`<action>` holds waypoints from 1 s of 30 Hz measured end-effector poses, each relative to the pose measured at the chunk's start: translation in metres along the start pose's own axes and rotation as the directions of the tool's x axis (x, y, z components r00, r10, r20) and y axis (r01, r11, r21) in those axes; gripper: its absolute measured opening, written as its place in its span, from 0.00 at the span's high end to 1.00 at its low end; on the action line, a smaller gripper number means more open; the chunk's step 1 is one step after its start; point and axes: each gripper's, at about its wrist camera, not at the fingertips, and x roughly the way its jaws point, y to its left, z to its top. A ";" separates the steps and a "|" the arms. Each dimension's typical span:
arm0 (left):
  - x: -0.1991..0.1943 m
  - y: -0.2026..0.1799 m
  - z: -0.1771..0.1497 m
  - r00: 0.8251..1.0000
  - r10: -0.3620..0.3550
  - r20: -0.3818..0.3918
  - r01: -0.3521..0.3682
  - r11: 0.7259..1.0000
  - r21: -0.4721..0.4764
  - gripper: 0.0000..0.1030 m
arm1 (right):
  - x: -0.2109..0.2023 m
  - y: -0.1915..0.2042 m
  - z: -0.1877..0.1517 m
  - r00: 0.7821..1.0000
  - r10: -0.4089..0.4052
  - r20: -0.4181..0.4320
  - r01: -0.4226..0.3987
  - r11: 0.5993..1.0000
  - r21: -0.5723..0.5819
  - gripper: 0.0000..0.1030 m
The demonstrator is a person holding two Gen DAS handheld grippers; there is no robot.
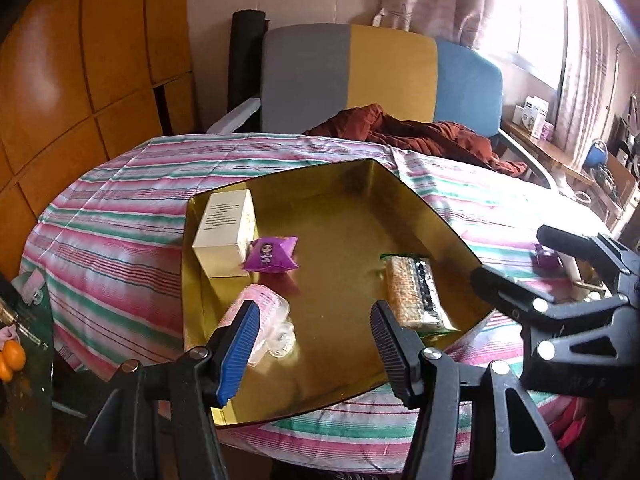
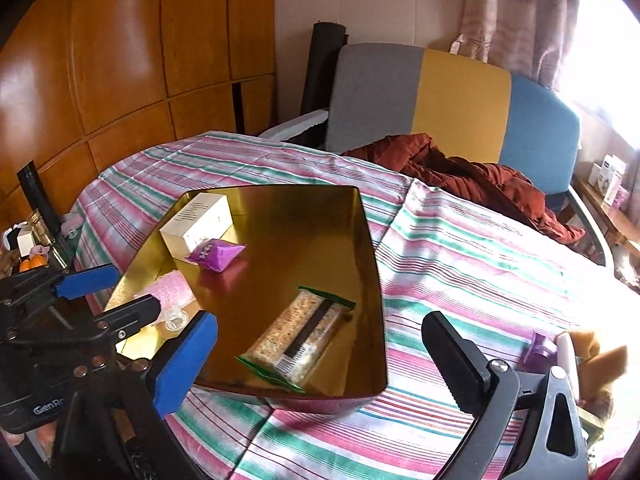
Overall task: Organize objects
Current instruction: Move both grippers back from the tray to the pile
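We are working over a table under a striped cloth (image 2: 460,248), and the gold tray (image 2: 372,240) lies on it as the collecting place, so whatever we gather ends up inside its walls. Along its left side sit the white box (image 1: 226,236) at the far corner, then the purple packet (image 1: 272,255) touching the box, and the clear pink case (image 1: 262,314) nearest us. The cracker pack (image 2: 298,338) lies by the right wall. Our left gripper (image 1: 312,350) hovers half open over the tray, empty; our right gripper (image 2: 320,364) gapes wide, holding nothing, above the cracker pack. Small items (image 2: 560,350) wait outside, right of the tray.
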 end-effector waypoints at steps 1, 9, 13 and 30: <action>0.001 -0.002 -0.001 1.000 -0.002 -0.003 0.002 1.000 0.009 0.42 | 0.000 -0.003 0.000 1.000 -0.006 -0.001 0.006 1.000 0.005 0.00; 0.011 -0.010 -0.005 0.995 -0.086 -0.048 0.086 0.996 0.009 0.37 | 0.001 -0.031 -0.010 0.998 -0.053 -0.029 0.055 0.996 0.065 0.00; 0.019 -0.011 -0.006 0.991 -0.099 -0.087 0.099 0.995 -0.008 0.36 | 0.001 -0.047 -0.018 0.996 -0.076 -0.050 0.080 0.992 0.098 0.00; 0.024 -0.126 0.014 0.912 -0.371 -0.175 0.407 0.873 0.270 0.36 | -0.085 -0.217 -0.044 0.901 -0.424 -0.091 0.431 0.848 0.308 0.00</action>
